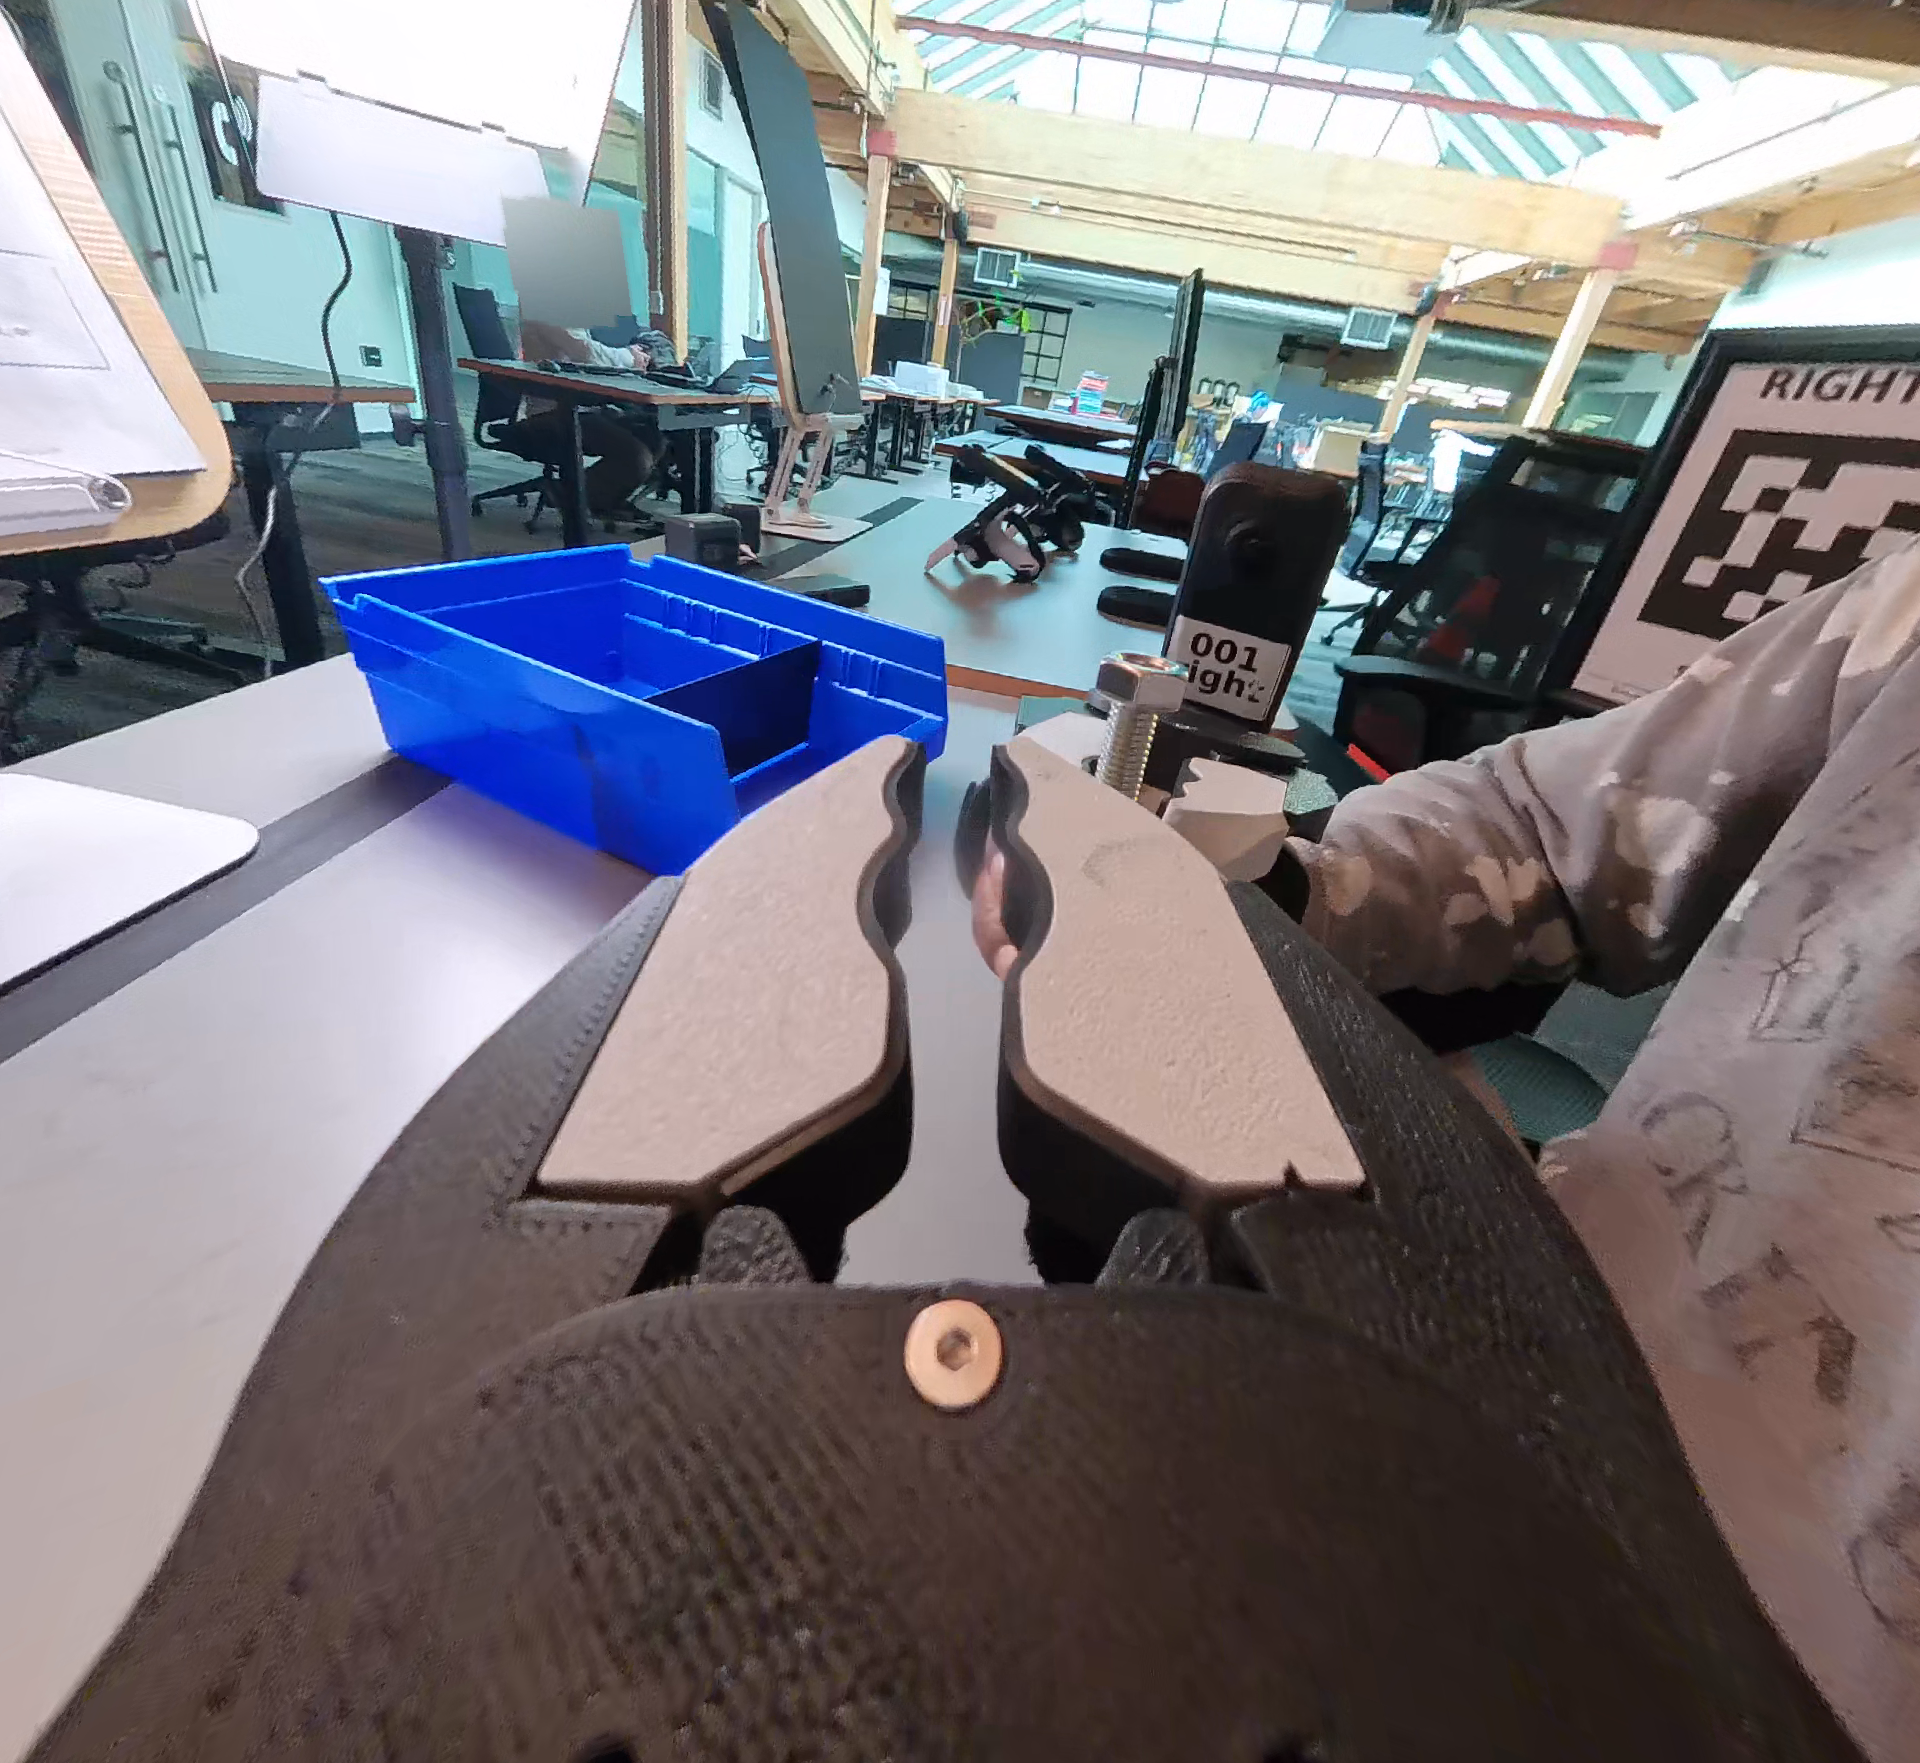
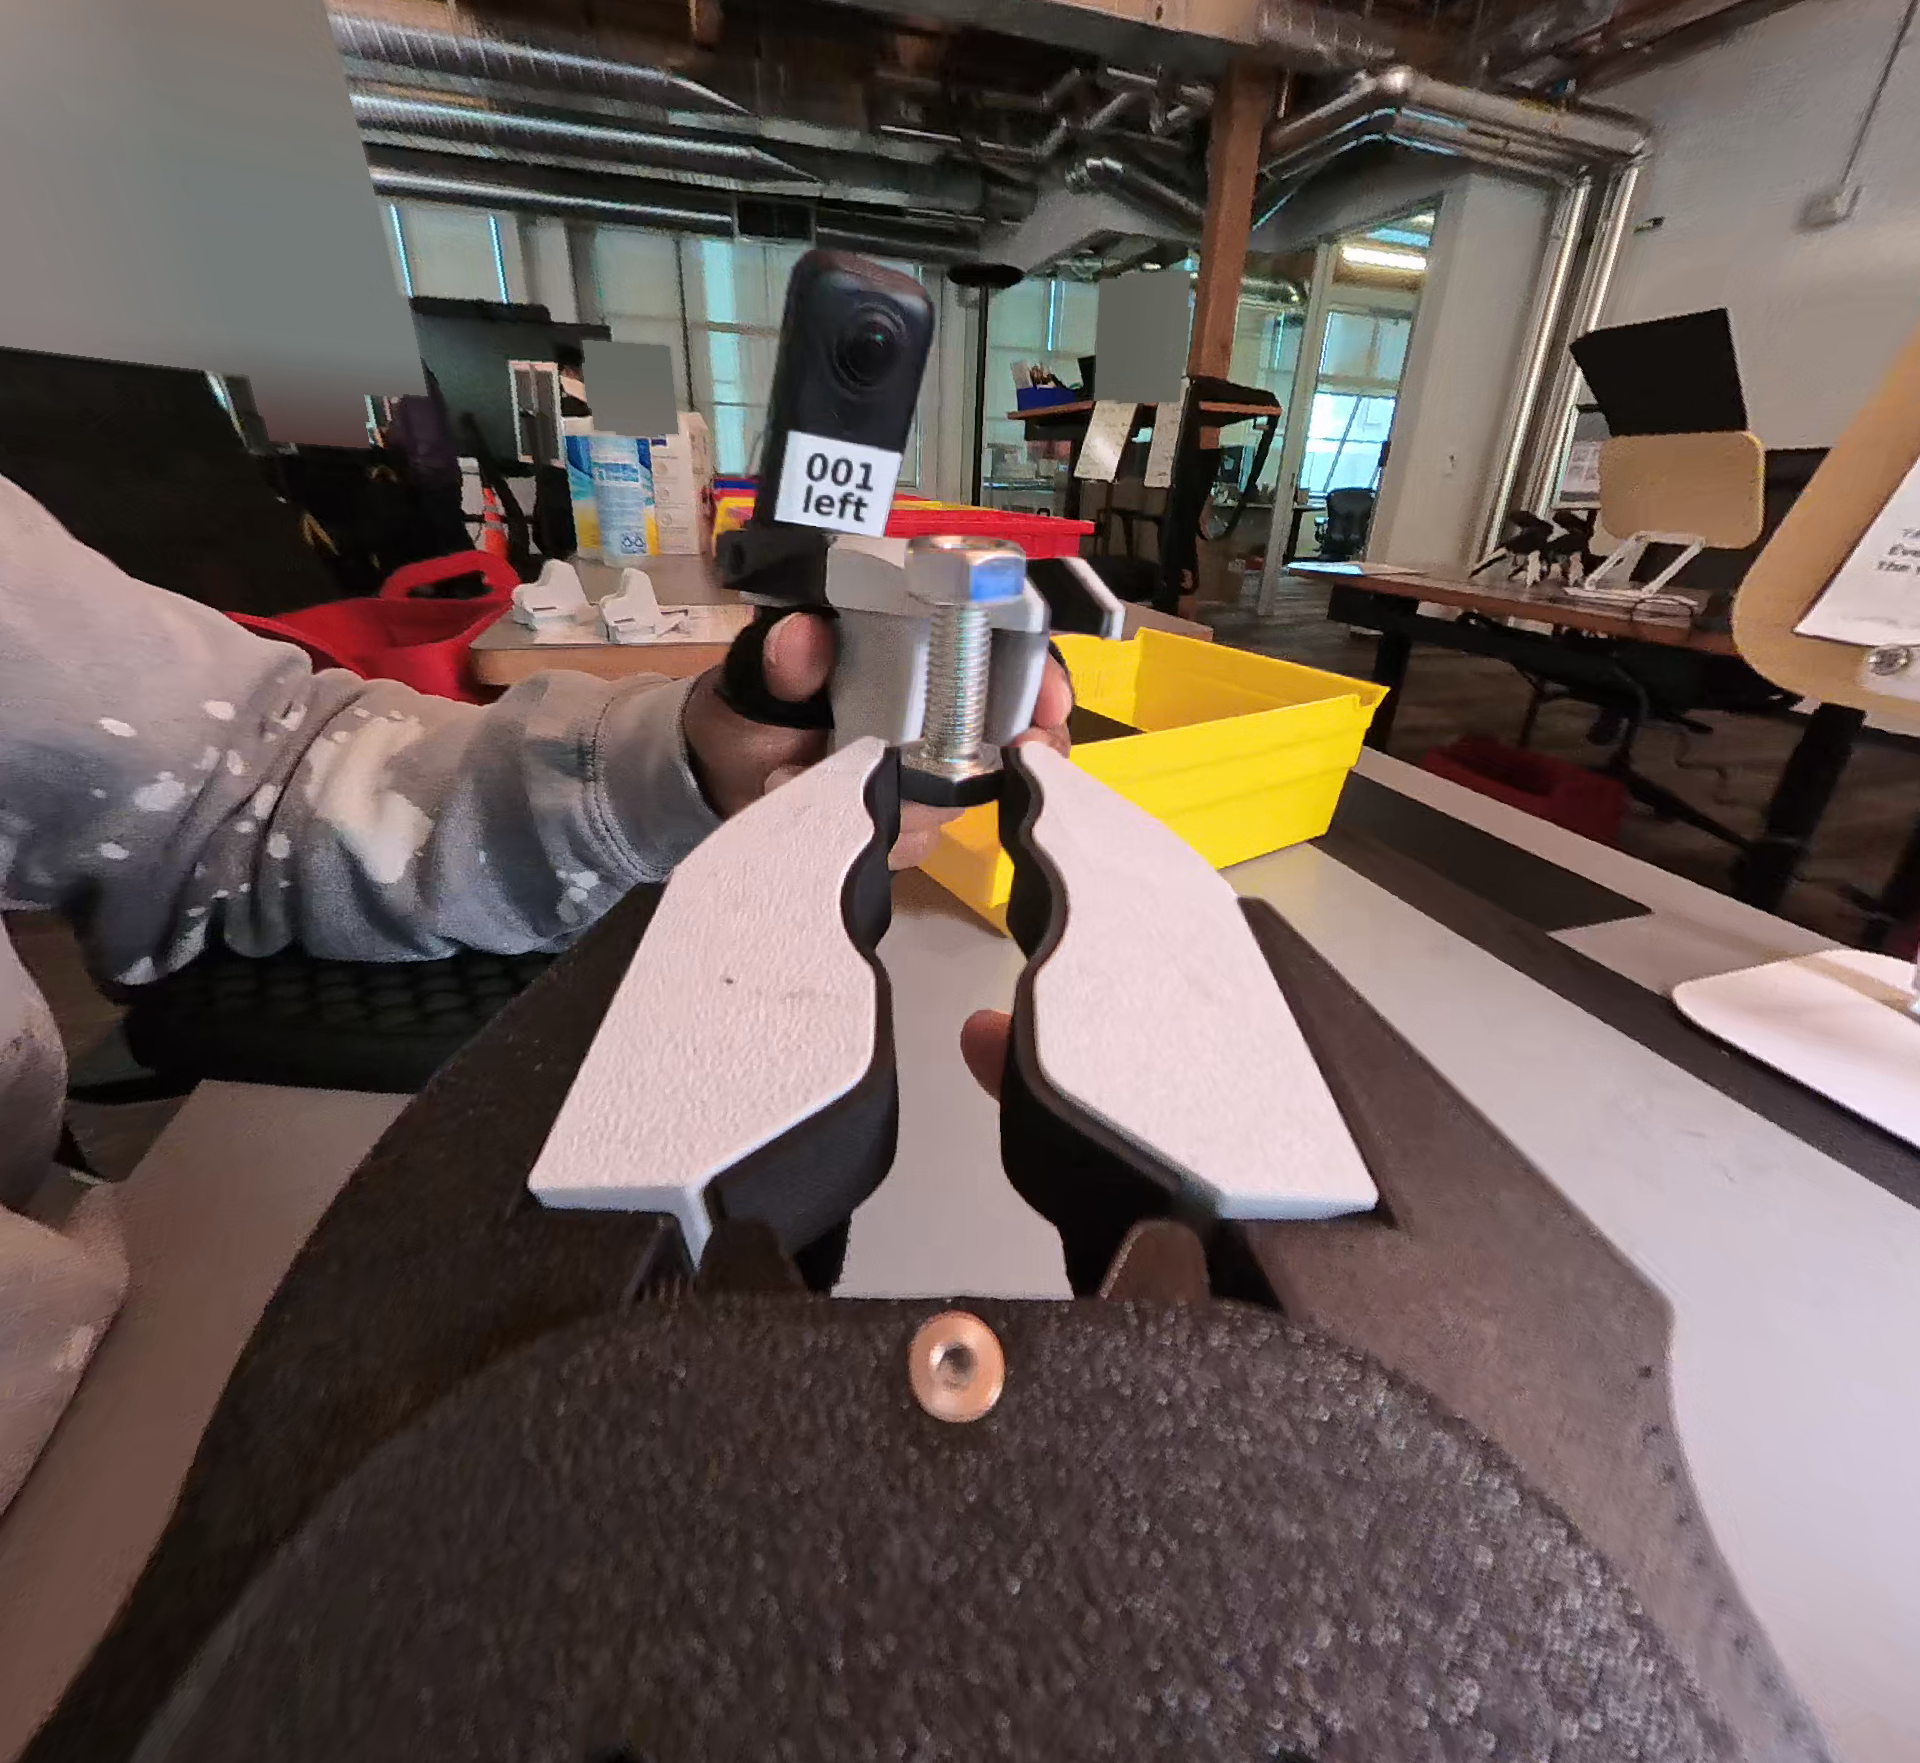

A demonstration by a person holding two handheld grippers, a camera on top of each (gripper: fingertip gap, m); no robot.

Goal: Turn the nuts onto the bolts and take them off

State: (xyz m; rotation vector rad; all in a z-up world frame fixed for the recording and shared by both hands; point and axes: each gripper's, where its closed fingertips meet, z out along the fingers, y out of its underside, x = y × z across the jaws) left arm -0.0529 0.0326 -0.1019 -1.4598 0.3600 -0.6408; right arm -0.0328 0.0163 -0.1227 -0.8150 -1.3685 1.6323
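The right gripper [image 2: 940, 773] is closed down on a black nut [image 2: 940, 788], pinched right at its tips. A silver bolt [image 2: 956, 674] stands upright out of that nut with its hex head on top. Just behind the bolt is the left gripper [image 1: 956, 778], its fingers drawn to a narrow gap with nothing between them (only grey bench top and a fingertip show through the slit). The person's hand [image 2: 769, 726] and a speckled grey sleeve [image 1: 1507, 830] crowd the space on the person's side of the two tools.

A blue bin [image 1: 540, 726] sits on the bench [image 1: 260, 1090], its near corner close to the left gripper's tips, with bare surface nearer and to the left of it. A yellow bin [image 2: 1195, 757] lies just past the right gripper's fingertip, and the bench edge runs beyond it. The top is smooth pale grey, crossed by a dark strip [image 1: 312, 820].

Farther off is an open workshop with more benches, chairs, timber beams, skylights and silver ducting.
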